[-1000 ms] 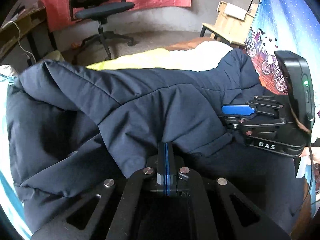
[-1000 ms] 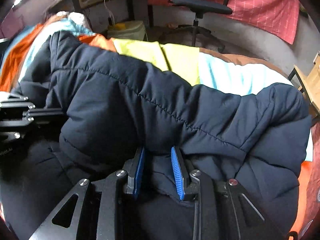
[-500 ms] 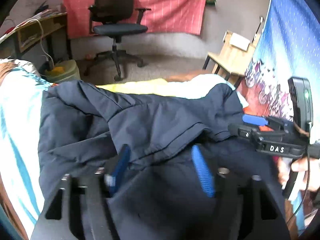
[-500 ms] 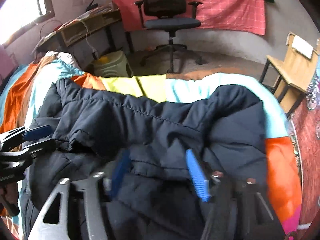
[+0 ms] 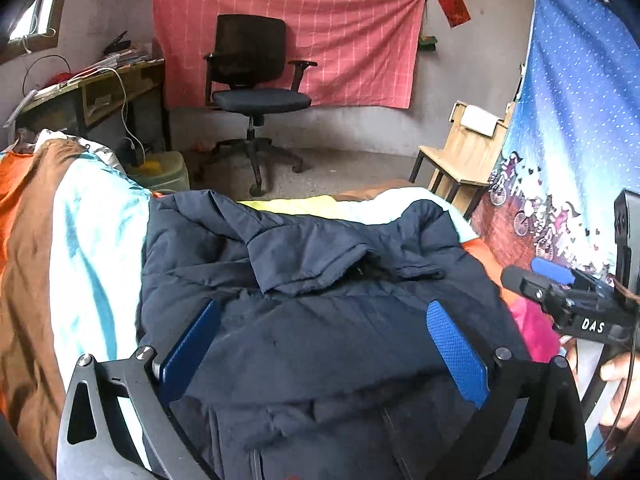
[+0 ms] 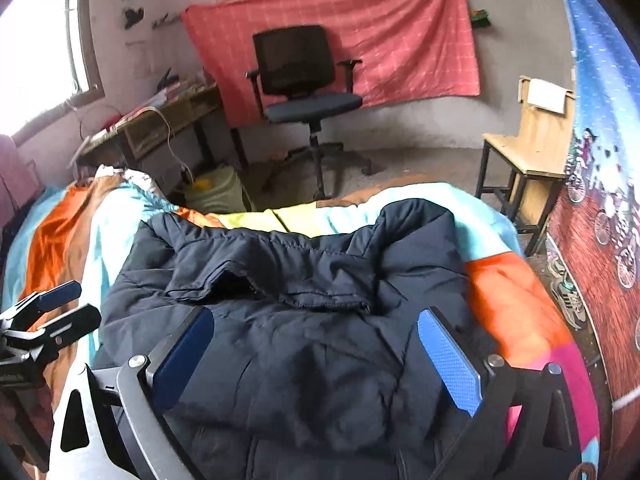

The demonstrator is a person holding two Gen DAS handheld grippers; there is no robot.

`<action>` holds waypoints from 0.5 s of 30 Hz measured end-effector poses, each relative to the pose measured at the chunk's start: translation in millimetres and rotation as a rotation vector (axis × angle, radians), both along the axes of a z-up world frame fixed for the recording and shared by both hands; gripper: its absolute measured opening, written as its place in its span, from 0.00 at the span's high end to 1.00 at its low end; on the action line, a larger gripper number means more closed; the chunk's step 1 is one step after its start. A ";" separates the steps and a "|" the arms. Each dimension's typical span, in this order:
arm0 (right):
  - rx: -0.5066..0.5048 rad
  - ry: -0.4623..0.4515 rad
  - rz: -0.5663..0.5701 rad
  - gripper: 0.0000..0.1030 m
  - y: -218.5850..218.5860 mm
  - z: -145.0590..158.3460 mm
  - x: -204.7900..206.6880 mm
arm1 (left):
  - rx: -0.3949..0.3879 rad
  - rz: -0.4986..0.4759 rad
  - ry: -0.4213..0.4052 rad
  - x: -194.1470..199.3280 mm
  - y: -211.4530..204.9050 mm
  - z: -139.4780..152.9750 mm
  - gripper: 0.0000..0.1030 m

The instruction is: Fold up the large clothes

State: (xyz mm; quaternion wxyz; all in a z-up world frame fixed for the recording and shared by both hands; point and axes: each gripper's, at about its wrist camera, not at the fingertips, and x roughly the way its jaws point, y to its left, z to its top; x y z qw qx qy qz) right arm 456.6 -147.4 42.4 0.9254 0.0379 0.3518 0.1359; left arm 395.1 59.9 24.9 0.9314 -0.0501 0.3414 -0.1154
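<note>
A dark navy padded jacket [image 5: 304, 248] lies on the bed with its far part folded over toward me; the fold's hem runs across the middle [image 6: 320, 300]. My left gripper [image 5: 323, 312] hovers above the jacket's near part. Its jaws are opening, the blue pads [image 5: 456, 352] stand wide apart, and nothing is gripped between them. My right gripper [image 6: 315, 316] hangs likewise over the jacket, jaws opening wide and holding nothing. Each gripper shows at the edge of the other's view: the right one [image 5: 560, 292] in a hand, the left one [image 6: 52, 308].
The bed carries a patchwork cover [image 5: 92, 240] in orange, brown, light blue and yellow. Beyond its far edge stand a black office chair [image 5: 256, 92], a wooden chair [image 5: 468, 152], a desk [image 5: 100, 92] and a green container [image 5: 164, 172]. A blue printed cloth [image 5: 572, 140] hangs on the right.
Both grippers were shut on the jacket's folded edge; they let go, opened wide, and drew back and up. The jacket stays folded on the bed.
</note>
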 end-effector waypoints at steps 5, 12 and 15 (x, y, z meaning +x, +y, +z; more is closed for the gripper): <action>-0.054 -0.002 0.016 0.00 -5.4 16.8 -41.9 | 0.022 -0.001 -0.030 -33.6 -2.1 15.4 0.02; -0.107 0.008 0.002 0.00 -14.9 38.5 -104.0 | 0.083 -0.065 -0.068 -82.1 -9.5 27.9 0.02; -0.120 0.042 0.007 0.00 -17.2 40.0 -125.2 | 0.112 -0.093 -0.079 -104.3 -17.4 21.8 0.02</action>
